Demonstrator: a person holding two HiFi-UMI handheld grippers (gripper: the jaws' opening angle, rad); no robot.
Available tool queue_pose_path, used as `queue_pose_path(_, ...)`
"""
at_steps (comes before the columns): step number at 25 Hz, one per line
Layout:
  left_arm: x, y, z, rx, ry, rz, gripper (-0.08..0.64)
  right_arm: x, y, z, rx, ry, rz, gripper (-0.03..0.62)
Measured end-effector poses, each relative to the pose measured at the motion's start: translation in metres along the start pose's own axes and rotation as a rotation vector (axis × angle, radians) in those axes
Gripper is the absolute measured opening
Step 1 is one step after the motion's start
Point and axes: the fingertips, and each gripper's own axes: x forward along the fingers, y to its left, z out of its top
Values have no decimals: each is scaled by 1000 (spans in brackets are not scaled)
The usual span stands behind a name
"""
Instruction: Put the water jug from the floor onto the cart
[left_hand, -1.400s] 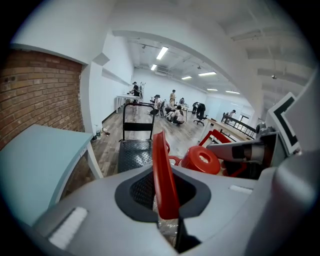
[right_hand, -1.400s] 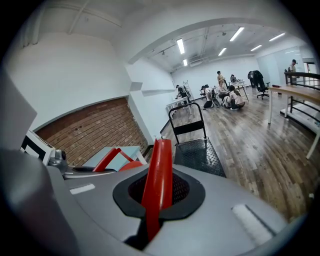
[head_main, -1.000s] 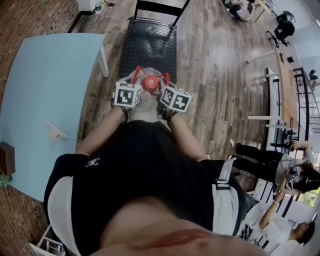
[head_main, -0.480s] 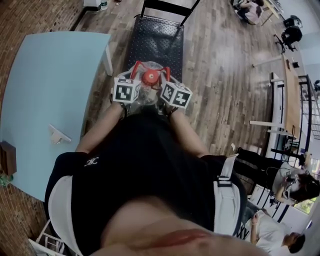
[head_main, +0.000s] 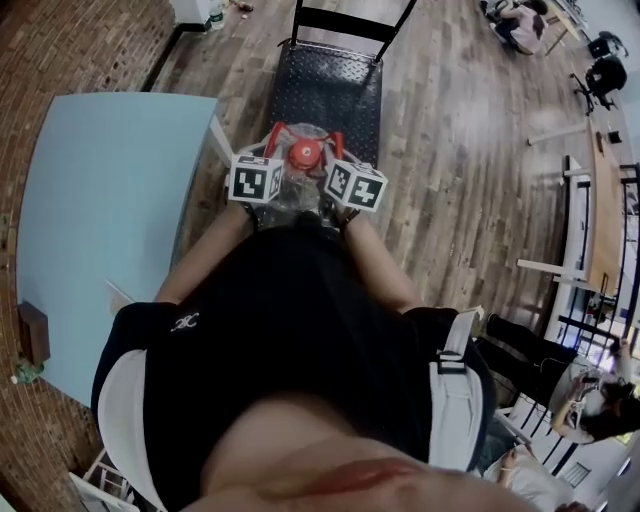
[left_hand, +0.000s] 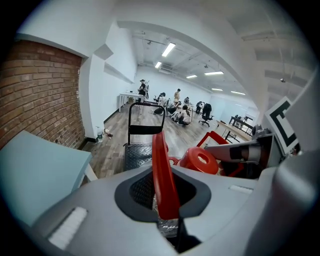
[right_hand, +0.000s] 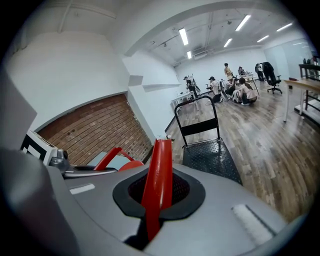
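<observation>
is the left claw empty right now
No, the left claw is clamped on a red handle of the water jug.

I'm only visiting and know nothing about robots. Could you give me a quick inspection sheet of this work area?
Surface: wooden floor; black cart ahead.
Job's things: water jug held by its red handle at the cart's near end.
Clutter: small brown box on blue table.
Grippers: left gripper and right gripper both shut on the handle.
Cables: nothing seen.
Surroundings: brick wall; people far off.
</observation>
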Motion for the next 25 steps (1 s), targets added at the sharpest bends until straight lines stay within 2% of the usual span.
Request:
queue_pose_path(13, 105, 0, 67, 18, 89, 46, 34, 74, -73, 73, -5, 57, 16, 20)
queue_pose_path(18, 150, 7, 79, 32, 140, 27, 34, 107, -109, 80, -51, 139, 4, 15)
queue_pose_path(25, 205, 15, 86, 33, 170, 28, 34, 155, -146, 79, -59, 239, -16, 17)
